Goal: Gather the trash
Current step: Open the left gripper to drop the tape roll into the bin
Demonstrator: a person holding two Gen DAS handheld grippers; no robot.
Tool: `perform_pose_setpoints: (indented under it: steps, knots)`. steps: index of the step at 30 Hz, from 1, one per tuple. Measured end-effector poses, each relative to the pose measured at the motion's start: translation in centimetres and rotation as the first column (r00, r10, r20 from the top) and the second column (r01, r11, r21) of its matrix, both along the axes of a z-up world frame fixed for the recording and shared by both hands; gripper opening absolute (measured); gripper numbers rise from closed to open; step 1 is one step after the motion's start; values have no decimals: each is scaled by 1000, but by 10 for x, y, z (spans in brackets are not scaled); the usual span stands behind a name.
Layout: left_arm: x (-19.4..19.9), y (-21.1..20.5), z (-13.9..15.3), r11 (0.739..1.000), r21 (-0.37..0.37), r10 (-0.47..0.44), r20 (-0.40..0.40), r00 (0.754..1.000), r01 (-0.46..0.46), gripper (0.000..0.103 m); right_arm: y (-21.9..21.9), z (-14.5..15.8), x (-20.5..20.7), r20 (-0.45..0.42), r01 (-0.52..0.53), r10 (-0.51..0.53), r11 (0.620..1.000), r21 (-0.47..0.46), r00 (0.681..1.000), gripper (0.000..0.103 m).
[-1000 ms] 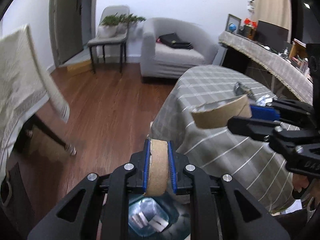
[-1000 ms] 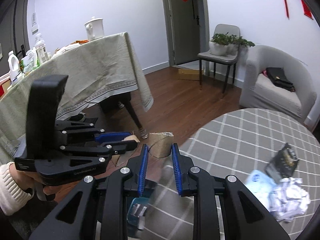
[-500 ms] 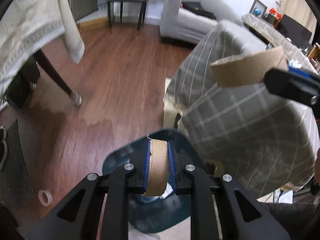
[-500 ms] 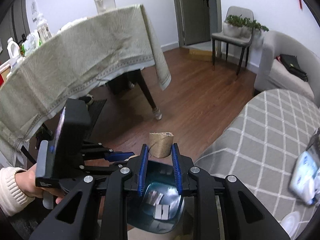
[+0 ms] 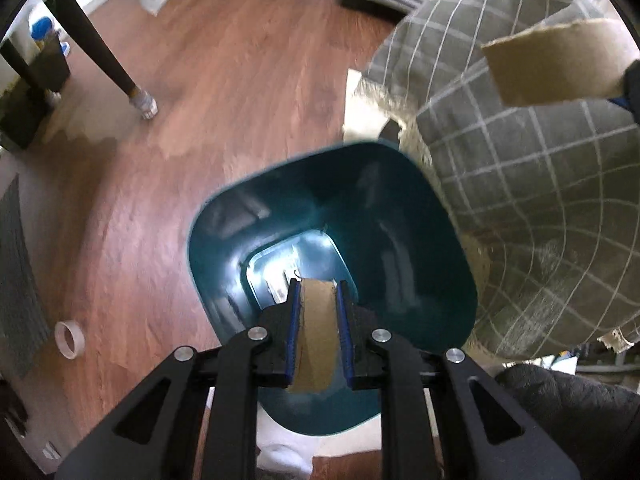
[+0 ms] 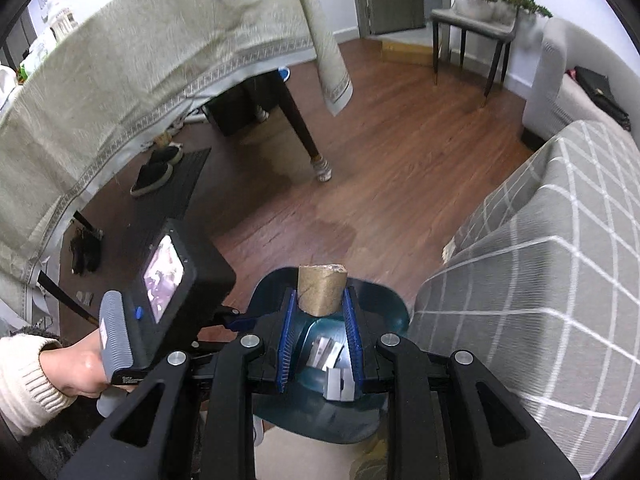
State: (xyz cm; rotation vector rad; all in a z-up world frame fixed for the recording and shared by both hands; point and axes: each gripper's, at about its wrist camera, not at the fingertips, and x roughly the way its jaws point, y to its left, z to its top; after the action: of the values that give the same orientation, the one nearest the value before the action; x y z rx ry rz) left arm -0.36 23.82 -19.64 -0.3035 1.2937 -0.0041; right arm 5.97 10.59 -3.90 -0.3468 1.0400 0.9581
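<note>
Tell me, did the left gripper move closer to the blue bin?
Yes. The left gripper with its cardboard tube came down over the bin, which now fills its view.

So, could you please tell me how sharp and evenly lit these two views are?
Left wrist view: the wooden floor and checked cloth are smeared by motion blur, while the left tool and its cardboard piece stay crisp; glare brightens the bin bottom. Right wrist view: sharper overall, slight blur on the cloth; fisheye bending curves both pictures' edges.

Even indoor light; fisheye-bent edges, dark corners; slight motion blur
</note>
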Motion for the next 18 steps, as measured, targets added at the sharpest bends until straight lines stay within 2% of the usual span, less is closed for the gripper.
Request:
perform_pose_setpoints:
  steps: [3, 10, 18]
  knots:
    - [-4, 1, -8, 1000, 15, -3, -6, 1000, 3, 28, 6, -11, 1, -34, -1, 0, 1000, -25, 999, 24]
    - [-10, 16, 1, 999, 27, 18, 18, 1000, -19, 33, 22, -43, -4, -86, -22, 13, 995, -99, 996, 24]
    - [-22, 39, 39, 996, 45, 66, 109, 992, -71, 37, 35, -88, -12, -148, -56, 27, 980, -190, 989, 24]
